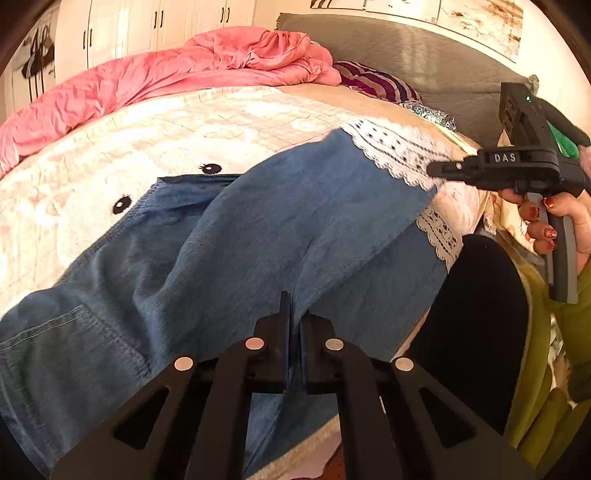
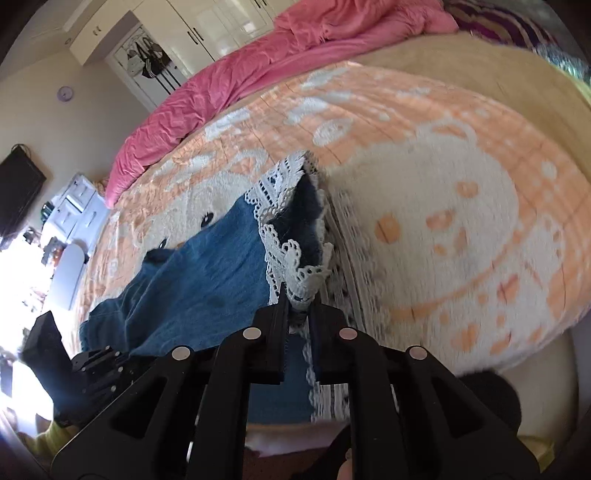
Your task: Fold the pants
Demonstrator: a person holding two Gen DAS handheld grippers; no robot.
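Blue denim pants [image 1: 258,229] with white lace hems [image 1: 391,151] lie on the bed, one leg folded over the other. My left gripper [image 1: 295,314] is shut on the denim near the bed's front edge. My right gripper [image 2: 299,306] is shut on the lace hem [image 2: 291,254] and holds the leg end lifted off the blanket. The right gripper also shows in the left wrist view [image 1: 439,170] at the hem. The left gripper's body shows in the right wrist view [image 2: 99,365] at the lower left.
The bed carries a peach and white cartoon blanket [image 2: 443,206]. A pink duvet [image 1: 166,74] is bunched at the far side, with a striped purple pillow [image 1: 376,81] by the grey headboard [image 1: 424,48]. White wardrobes [image 2: 207,26] stand behind.
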